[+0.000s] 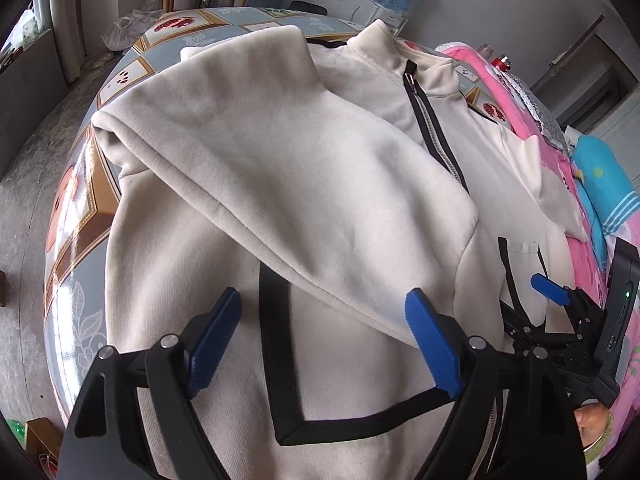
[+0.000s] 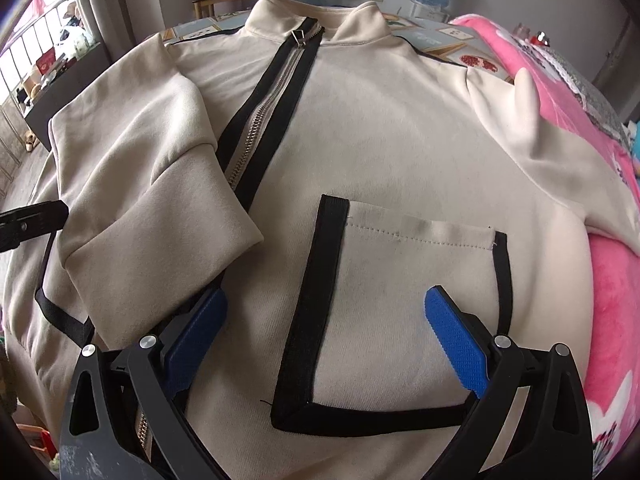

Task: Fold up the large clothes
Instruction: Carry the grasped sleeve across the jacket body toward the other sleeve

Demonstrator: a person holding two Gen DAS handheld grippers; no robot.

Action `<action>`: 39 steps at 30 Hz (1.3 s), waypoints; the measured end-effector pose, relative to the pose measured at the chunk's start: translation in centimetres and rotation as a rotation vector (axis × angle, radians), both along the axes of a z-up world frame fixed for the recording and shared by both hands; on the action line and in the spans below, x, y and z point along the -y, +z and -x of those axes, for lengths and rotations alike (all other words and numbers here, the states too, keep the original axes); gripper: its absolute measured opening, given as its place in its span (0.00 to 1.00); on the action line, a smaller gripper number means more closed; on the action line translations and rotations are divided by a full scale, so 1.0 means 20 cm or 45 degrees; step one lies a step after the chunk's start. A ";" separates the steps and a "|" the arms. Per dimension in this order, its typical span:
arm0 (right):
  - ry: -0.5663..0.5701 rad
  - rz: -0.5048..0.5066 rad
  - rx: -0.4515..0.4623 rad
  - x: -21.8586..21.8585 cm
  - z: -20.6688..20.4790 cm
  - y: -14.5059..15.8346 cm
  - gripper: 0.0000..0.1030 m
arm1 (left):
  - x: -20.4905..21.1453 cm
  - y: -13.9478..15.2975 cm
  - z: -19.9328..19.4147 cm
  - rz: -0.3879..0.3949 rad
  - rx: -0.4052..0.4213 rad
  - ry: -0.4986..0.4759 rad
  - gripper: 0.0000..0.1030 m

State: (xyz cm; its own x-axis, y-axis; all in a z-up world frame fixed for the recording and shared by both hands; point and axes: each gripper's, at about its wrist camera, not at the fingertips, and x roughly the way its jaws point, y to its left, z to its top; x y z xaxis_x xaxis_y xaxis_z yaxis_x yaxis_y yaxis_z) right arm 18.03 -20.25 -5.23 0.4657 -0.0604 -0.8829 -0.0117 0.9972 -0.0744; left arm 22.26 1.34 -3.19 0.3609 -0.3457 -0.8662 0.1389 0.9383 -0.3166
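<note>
Below both jaws, cream jacket (image 2: 380, 152), sleeve (image 1: 280, 184) folded

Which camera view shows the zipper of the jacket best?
The right wrist view. There the zipper runs uncovered from the collar down to the folded sleeve. In the left wrist view the sleeve hides most of the zipper; only its upper part shows.

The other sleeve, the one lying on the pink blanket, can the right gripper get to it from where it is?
Probably yes. The right gripper is open above the jacket pocket, and the unfolded sleeve lies uncovered on the pink blanket, nothing between.
</note>
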 end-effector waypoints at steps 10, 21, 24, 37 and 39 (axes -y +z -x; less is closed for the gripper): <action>0.015 -0.059 -0.025 0.04 0.01 0.00 0.93 | 0.03 -0.01 0.01 0.025 0.035 -0.073 0.95; 0.076 -0.072 -0.020 0.05 0.02 0.01 0.93 | -0.05 -0.01 0.01 0.148 0.024 -0.119 0.95; 0.068 -0.114 -0.011 0.10 0.04 0.08 0.93 | -0.07 -0.02 0.01 0.195 0.026 -0.113 0.95; 0.032 -1.073 -0.133 0.24 0.00 0.22 0.75 | -0.07 0.01 0.03 0.158 0.040 -0.090 0.95; 0.005 -1.162 -0.204 0.20 -0.03 0.15 0.68 | -0.06 0.04 0.07 0.072 0.108 -0.117 0.95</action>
